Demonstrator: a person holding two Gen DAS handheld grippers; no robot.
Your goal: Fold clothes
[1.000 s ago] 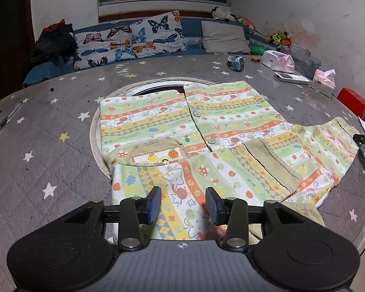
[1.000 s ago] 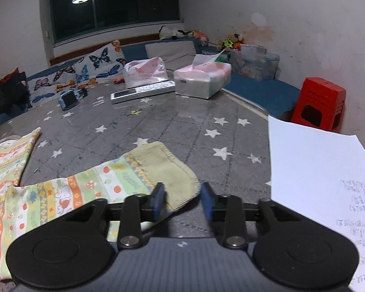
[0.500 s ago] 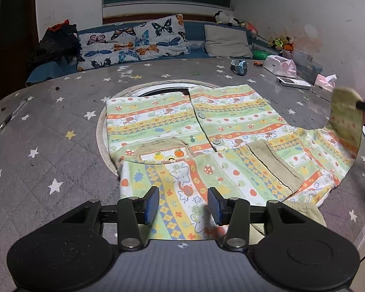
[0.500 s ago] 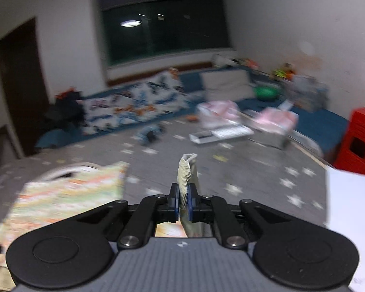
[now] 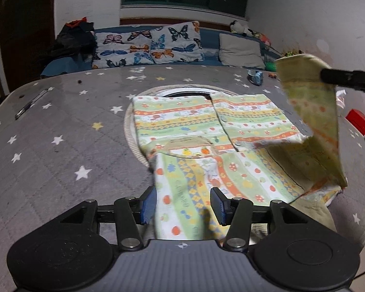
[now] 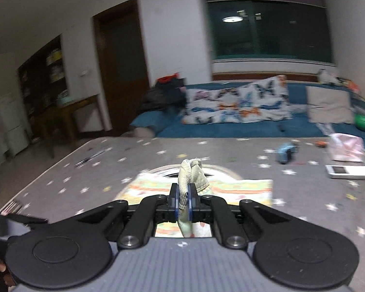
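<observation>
Right sleeve cuff lifted for the fold-in; left side idle.

Right gripper (image 6: 183, 203) has its jaws pressed together on the ribbed cuff (image 6: 191, 170) of the sleeve (image 5: 314, 112), which bunches up just past the jaw tips. The sleeve hangs off it in a slack sheet, probably to carry it across the shirt (image 5: 206, 121). The shirt is soft printed knit with striped bands and a button front, lying flat ahead of both sets of jaws on the grey star-print quilted table cover (image 5: 60, 146). Left gripper (image 5: 183, 205) has its jaws spread, gripping nothing; the other sleeve (image 5: 189, 189), already folded over, runs between and under them, so it's likely placed to pin that layer. Limp fabric; expect droop and drag.
</observation>
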